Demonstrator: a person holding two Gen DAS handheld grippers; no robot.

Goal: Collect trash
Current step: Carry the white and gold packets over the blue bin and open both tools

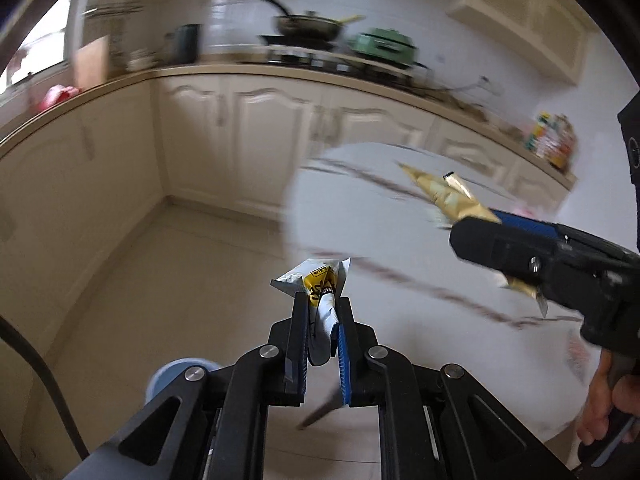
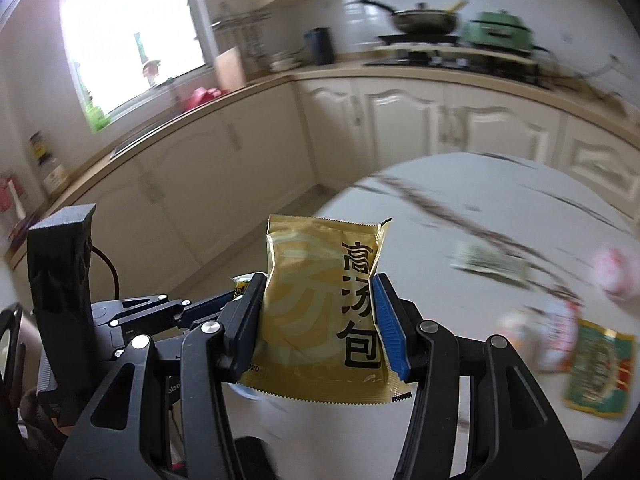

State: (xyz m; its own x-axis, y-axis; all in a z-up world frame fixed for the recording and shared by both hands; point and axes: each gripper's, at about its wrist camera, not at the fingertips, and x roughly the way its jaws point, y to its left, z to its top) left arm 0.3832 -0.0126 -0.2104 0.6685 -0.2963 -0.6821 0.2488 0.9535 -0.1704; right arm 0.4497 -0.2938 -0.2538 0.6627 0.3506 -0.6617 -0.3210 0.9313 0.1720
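Left wrist view: left gripper (image 1: 322,312) clamped on a crumpled silver-and-yellow foil sachet (image 1: 320,292) that sticks up past its fingertips; ahead to its right, the right gripper (image 1: 476,224) pinching a gold foil packet (image 1: 448,194) over the round white marble-patterned table (image 1: 360,216), a hand (image 1: 600,408) on its handle. Right wrist view: right gripper (image 2: 320,296) clamped on both side edges of the flat gold foil packet (image 2: 316,312) printed with black characters, upright between the pads; left gripper (image 2: 240,288) just beside it to the left; green-and-gold wrapper (image 2: 600,372), pink-and-white wrapper (image 2: 552,336) and pale green wrapper (image 2: 488,264) lying on the table (image 2: 460,184) ahead to the right, all blurred.
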